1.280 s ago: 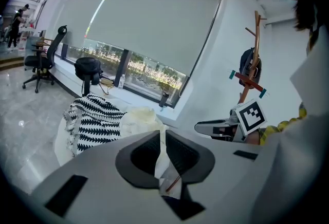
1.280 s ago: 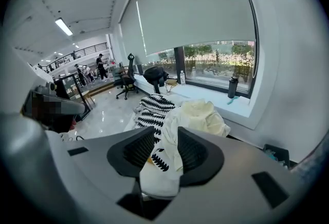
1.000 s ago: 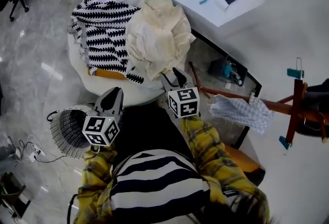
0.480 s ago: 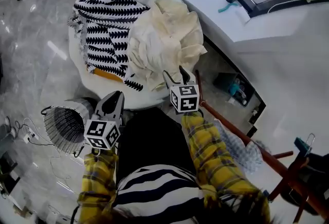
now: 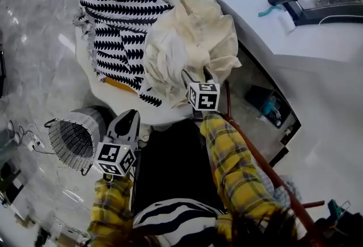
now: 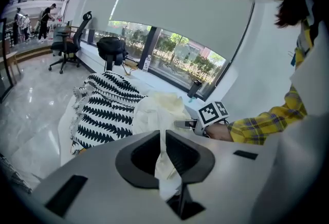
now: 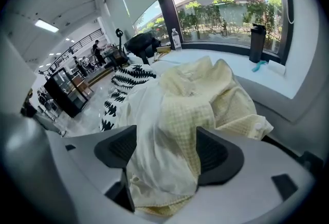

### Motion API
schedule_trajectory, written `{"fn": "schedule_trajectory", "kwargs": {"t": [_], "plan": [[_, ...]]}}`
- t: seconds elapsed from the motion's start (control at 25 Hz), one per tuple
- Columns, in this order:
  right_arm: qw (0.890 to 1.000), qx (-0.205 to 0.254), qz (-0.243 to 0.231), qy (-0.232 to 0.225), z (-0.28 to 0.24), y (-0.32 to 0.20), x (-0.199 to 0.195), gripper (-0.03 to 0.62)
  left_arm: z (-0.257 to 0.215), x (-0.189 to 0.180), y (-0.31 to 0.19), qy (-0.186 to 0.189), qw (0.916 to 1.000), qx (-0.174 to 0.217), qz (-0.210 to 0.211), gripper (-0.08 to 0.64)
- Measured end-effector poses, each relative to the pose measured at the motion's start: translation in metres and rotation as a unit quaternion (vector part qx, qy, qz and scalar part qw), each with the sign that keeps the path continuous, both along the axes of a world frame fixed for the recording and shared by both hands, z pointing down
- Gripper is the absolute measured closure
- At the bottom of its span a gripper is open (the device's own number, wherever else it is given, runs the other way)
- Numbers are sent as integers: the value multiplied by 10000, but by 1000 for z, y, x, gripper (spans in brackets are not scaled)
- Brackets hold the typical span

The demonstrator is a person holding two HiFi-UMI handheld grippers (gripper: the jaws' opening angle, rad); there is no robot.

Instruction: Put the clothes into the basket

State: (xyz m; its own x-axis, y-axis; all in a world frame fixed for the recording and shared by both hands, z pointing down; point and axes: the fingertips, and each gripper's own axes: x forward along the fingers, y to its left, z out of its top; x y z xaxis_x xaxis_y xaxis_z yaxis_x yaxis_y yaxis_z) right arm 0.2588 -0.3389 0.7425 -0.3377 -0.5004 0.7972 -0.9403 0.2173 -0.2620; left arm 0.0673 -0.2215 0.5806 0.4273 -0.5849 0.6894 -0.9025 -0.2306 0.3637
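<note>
Jaws of the right gripper (image 7: 167, 152) have just been opening and stand wide, astride a bunched fold of the cream waffle-weave garment (image 5: 190, 47) without pinching it, probably readied for a thick bite. Left gripper (image 6: 160, 153) hovers nearly closed and empty beside the grey wire basket (image 5: 65, 138). The garment lies heaped on the round white table (image 5: 113, 96), its long axis running toward the person.

cream garment (image 5: 193, 42), patterned cloth (image 5: 119, 25), wicker basket (image 5: 71, 138)
</note>
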Motion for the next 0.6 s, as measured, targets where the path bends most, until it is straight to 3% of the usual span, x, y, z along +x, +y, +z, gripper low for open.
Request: {"fn": "schedule_trajectory", "kwargs": {"t": [0.6], "plan": [[9983,-240,537,-57,49,-29,-9,235,31,-9,-17,-46,9999,-85,-36,515]]}}
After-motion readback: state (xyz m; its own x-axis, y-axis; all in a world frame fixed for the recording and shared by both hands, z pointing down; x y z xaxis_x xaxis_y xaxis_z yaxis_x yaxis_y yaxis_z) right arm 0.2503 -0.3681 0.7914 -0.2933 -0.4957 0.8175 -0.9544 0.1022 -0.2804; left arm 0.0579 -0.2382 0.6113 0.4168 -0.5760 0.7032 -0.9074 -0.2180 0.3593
